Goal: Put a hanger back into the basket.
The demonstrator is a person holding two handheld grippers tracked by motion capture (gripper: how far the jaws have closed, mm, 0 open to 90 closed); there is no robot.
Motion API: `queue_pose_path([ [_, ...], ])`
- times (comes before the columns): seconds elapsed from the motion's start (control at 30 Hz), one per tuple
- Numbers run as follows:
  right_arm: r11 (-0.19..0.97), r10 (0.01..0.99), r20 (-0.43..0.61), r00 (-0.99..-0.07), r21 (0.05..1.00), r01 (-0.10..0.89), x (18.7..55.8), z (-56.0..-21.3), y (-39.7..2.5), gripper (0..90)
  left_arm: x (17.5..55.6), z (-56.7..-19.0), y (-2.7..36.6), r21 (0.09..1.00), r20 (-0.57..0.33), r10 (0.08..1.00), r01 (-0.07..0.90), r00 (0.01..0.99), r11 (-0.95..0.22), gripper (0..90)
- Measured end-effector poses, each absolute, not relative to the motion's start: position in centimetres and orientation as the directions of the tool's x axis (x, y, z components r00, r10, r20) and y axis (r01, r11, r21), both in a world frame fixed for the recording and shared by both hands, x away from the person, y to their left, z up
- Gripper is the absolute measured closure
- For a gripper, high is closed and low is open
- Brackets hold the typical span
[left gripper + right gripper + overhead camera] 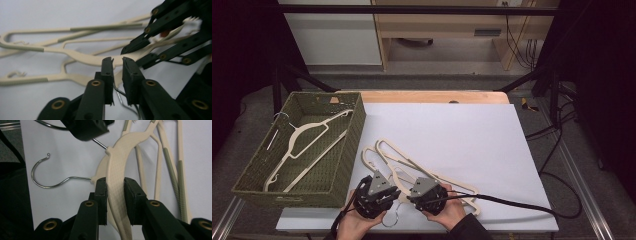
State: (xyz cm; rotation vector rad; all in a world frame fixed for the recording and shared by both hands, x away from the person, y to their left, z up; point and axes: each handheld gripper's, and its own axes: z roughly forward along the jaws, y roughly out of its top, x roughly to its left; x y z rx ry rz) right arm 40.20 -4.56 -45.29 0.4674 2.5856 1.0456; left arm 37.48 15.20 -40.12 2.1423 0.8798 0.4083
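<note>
Two grippers at stacked hangers (412, 167) near the table's (492, 150) front edge.
Right gripper (115, 185) pinched on the top hanger's (119, 170) neck; left gripper (117, 65) spread narrowly around its wire hook (119, 96). Another hanger (307, 145) lay in the basket (259, 165) at the left edge.

The cream plastic hangers (422, 172) have bumpy green stripes. The woven basket (262, 175) is green. The paper-covered worktop (462, 135) is white.

a grey floor (452, 80) lies beyond the surface (472, 135), which has a white top and a pale wood far edge. behind stand a white cabinet (332, 35) and a light wood desk (447, 30). black cables (557, 145) trail at right. dark frame bars (412, 9) and black drapes (242, 60) edge the scene.
</note>
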Motion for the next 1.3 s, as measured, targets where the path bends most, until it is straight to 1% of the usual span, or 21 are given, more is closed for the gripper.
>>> queue_pose_path([
  [0.03, 0.679, 0.411, -0.161, -0.897, 0.711, 0.183, 40.2, -45.2, -4.6, 74.1, 37.4, -39.5, 15.6, 0.781, 0.008, 0.701, 0.433, 0.713, -0.449, 71.1],
  [0.1, 0.68, 0.41, -0.168, -0.897, 0.712, 0.178, 40.2, -45.0, -4.7, 74.6, 37.2, -38.7, 16.3, 0.813, 0.009, 0.711, 0.41, 0.703, -0.415, 67.2],
  [0.17, 0.674, 0.417, -0.172, -0.892, 0.717, 0.177, 40.1, -44.7, -4.9, 75.2, 37.1, -38.0, 17.1, 0.843, 0.022, 0.717, 0.373, 0.697, -0.388, 56.2],
  [0.23, 0.672, 0.42, -0.179, -0.89, 0.721, 0.172, 40.1, -44.4, -5.1, 75.8, 37.2, -37.4, 18.0, 0.863, 0.023, 0.726, 0.353, 0.687, -0.361, 50.0],
  [0.3, 0.663, 0.429, -0.188, -0.883, 0.729, 0.167, 40.1, -44.0, -5.4, 76.5, 37.4, -37.0, 18.9, 0.886, 0.002, 0.734, 0.339, 0.68, -0.317, 40.5],
  [0.43, 0.639, 0.448, -0.174, -0.877, 0.749, 0.178, 40.3, -43.3, -6.2, 77.3, 37.9, -36.5, 20.7, 0.915, -0.032, 0.76, 0.324, 0.649, -0.239, 32.2],
  [0.5, 0.632, 0.459, -0.177, -0.871, 0.753, 0.18, 40.3, -43.0, -6.5, 77.9, 38.2, -36.5, 21.5, 0.923, -0.05, 0.768, 0.323, 0.638, -0.209, 29.4],
  [0.67, 0.619, 0.488, -0.195, -0.851, 0.765, 0.179, 40.4, -42.0, -7.6, 79.7, 38.4, -36.5, 22.1, 0.928, -0.049, 0.775, 0.316, 0.63, -0.198, 25.0],
  [0.83, 0.583, 0.536, -0.196, -0.821, 0.789, 0.192, 40.8, -41.0, -9.4, 82.6, 38.5, -36.7, 21.8, 0.927, -0.042, 0.766, 0.311, 0.641, -0.209, 19.3],
  [0.97, 0.563, 0.579, -0.218, -0.785, 0.803, 0.193, 41.0, -40.2, -10.9, 85.9, 38.6, -37.1, 21.6, 0.923, -0.042, 0.757, 0.315, 0.652, -0.22, 15.5],
  [1.03, 0.556, 0.598, -0.226, -0.769, 0.808, 0.195, 41.2, -40.0, -11.6, 86.4, 38.8, -37.3, 21.5, 0.919, -0.042, 0.749, 0.319, 0.661, -0.23, 15.1],
  [1.1, 0.538, 0.609, -0.202, -0.767, 0.816, 0.212, 41.3, -39.8, -12.2, 86.5, 38.9, -37.4, 21.4, 0.915, -0.03, 0.746, 0.319, 0.665, -0.248, 13.4],
  [1.3, 0.505, 0.613, -0.162, -0.774, 0.833, 0.226, 41.4, -39.2, -13.3, 86.5, 39.0, -37.6, 21.0, 0.91, -0.022, 0.721, 0.313, 0.692, -0.273, 12.3],
])
